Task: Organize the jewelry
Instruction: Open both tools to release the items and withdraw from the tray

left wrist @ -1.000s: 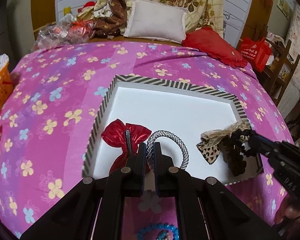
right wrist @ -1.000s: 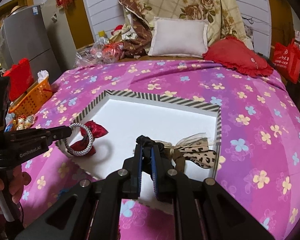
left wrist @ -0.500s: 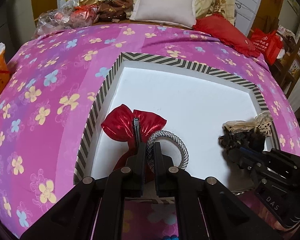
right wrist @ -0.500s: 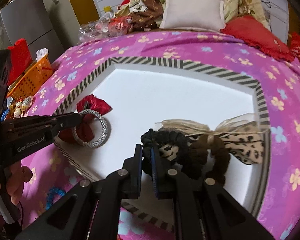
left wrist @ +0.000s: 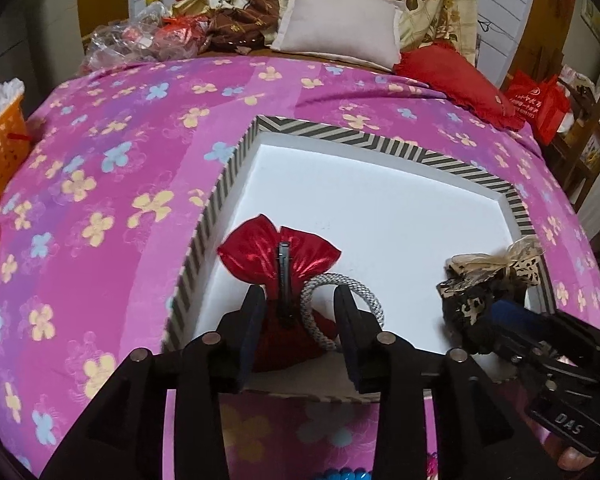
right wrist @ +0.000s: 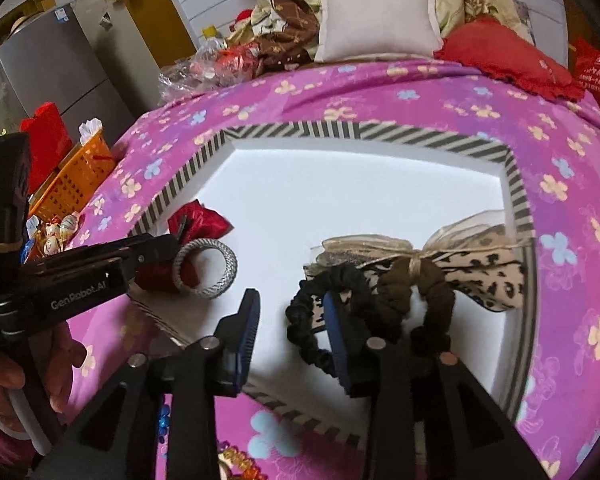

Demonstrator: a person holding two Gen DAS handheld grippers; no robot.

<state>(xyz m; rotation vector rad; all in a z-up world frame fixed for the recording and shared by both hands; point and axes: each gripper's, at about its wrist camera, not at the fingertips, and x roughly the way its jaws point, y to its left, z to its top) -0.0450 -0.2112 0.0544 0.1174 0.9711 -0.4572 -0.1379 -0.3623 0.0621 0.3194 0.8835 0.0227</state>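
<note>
Release step: both loads lie in the striped box (left wrist: 236, 168). The left gripper (left wrist: 300, 320) opens around the silver bangle (left wrist: 342, 304), at the box's 7 o'clock corner on the red bow (left wrist: 278, 248). The right gripper (right wrist: 290, 320) opens, 1 finger inside the black scrunchie (right wrist: 312, 320) at 5 o'clock. Next, judging: lift both clear without snagging.

Left wrist view: close above the near left corner of the striped tray (left wrist: 236, 160), angled steeply down, facing the pillows at the bed's far edge. Right wrist view: close above the near right corner, same facing. Shared by both: tray (right wrist: 516, 184), flowered bedspread (left wrist: 100, 168), white pillow (right wrist: 376, 20).
</note>
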